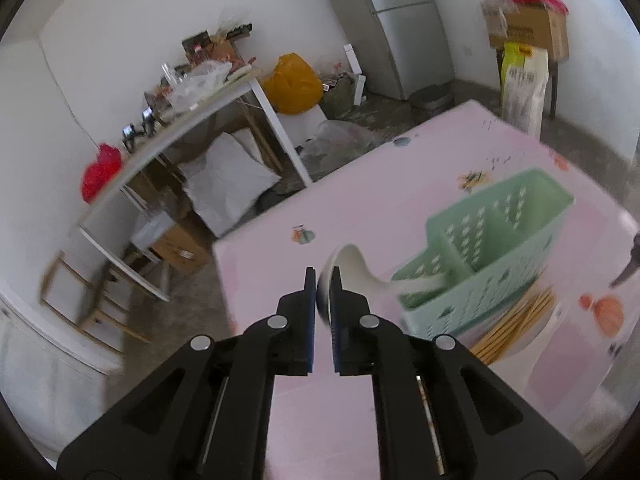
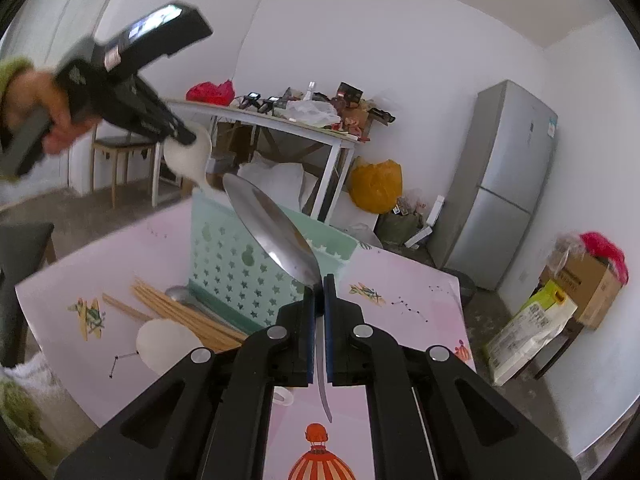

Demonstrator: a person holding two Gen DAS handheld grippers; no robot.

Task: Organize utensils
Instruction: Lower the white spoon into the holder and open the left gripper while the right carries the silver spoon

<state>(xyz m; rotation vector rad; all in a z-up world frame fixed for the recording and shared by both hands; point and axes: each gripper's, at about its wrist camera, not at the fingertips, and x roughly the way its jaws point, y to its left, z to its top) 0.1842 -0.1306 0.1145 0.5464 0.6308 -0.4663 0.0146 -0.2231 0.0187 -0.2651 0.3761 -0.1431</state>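
Utensils are split between your two grippers, the table and the green caddy (image 1: 496, 248). That caddy is a mint plastic basket with star-shaped cut-outs in its walls and a divider that makes compartments; it stands on the pink patterned table (image 1: 360, 208). In the left wrist view the handle of a white ceramic spoon (image 1: 356, 268) reaches over the rim into the nearest compartment; the other compartments look empty from here, though motion blur softens them.

Your left gripper (image 1: 323, 276) has its jaws only narrowly apart, with the white spoon's bowl between them at the tips; the pads look to be on it, gripping its bowl edge-on. In the right wrist view, your left hand (image 2: 52, 120) carries that gripper above the caddy with the spoon hanging handle-down over its top edge.

Your right gripper (image 2: 319, 284) is clamped tight on a metal spoon (image 2: 276, 228), pinching it at the neck; the shiny bowl points up and away in front of the caddy, and the thin handle runs back between the fingers towards the camera.

On the table just beside the caddy lie a bundle of wooden chopsticks (image 2: 180, 312), a second metal spoon (image 2: 182, 294) partly under them, and another white ceramic spoon (image 2: 164, 344) near the chopsticks' ends.
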